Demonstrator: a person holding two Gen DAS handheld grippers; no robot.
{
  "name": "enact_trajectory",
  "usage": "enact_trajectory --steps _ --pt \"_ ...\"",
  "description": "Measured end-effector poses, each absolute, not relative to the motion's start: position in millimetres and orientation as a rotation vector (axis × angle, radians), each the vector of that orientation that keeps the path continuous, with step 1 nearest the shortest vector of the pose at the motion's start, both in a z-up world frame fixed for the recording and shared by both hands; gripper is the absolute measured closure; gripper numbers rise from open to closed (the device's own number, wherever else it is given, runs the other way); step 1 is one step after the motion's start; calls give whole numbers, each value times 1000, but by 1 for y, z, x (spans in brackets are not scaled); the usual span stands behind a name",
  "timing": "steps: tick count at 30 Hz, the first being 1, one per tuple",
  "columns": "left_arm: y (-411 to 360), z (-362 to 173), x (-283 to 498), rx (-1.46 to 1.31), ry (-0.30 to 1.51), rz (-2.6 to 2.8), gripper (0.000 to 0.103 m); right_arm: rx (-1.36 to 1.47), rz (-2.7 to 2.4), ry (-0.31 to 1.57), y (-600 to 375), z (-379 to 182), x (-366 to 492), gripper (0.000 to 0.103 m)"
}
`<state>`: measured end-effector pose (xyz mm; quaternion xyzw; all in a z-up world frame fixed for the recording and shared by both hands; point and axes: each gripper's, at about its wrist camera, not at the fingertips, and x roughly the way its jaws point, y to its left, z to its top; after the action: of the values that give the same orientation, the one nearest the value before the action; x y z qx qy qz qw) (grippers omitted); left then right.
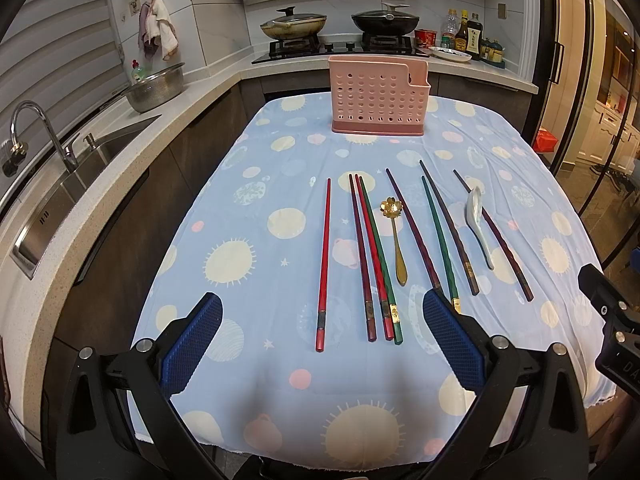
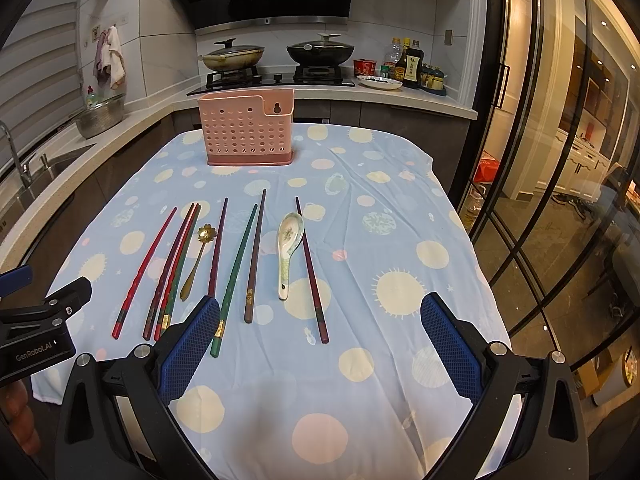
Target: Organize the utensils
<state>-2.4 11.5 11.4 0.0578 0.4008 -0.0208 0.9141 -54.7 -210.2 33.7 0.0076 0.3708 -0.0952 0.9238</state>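
Note:
Several chopsticks lie side by side on the blue patterned tablecloth [image 1: 248, 296]: a lone red one [image 1: 323, 264], a bundle of three [image 1: 372, 264], a purple one [image 1: 414, 228], a green one [image 1: 440, 244] and two dark ones. Between them rest a gold spoon [image 1: 396, 236] and a white ceramic spoon [image 1: 478, 220]. A pink perforated utensil holder [image 1: 378, 94] stands upright at the table's far end. My left gripper [image 1: 322, 306] hovers open over the near ends of the left chopsticks. My right gripper [image 2: 320, 312] is open near the dark chopstick [image 2: 312, 272] and ceramic spoon [image 2: 289, 248].
A counter with a sink [image 1: 80, 168] and metal colander [image 1: 156, 88] runs along the left. Behind the table, a stove carries two lidded woks [image 1: 340, 24], with sauce bottles [image 1: 468, 34] beside it. Glass doors [image 2: 560, 160] stand to the right. The right gripper's body shows at the left view's edge [image 1: 612, 320].

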Motion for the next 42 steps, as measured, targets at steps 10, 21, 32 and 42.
enact_trajectory --steps 10,21,32,42 --pt "12 12 -2 118 826 -43 7 17 -194 762 -211 33 -55 7" --pt "17 0 7 89 854 -78 7 26 -205 777 -199 28 -47 7" --pt "35 -44 35 61 923 -57 7 57 -211 827 -218 -4 -28 7" --pt "34 -88 57 69 1022 -106 29 91 -206 909 -231 -46 -1 23"
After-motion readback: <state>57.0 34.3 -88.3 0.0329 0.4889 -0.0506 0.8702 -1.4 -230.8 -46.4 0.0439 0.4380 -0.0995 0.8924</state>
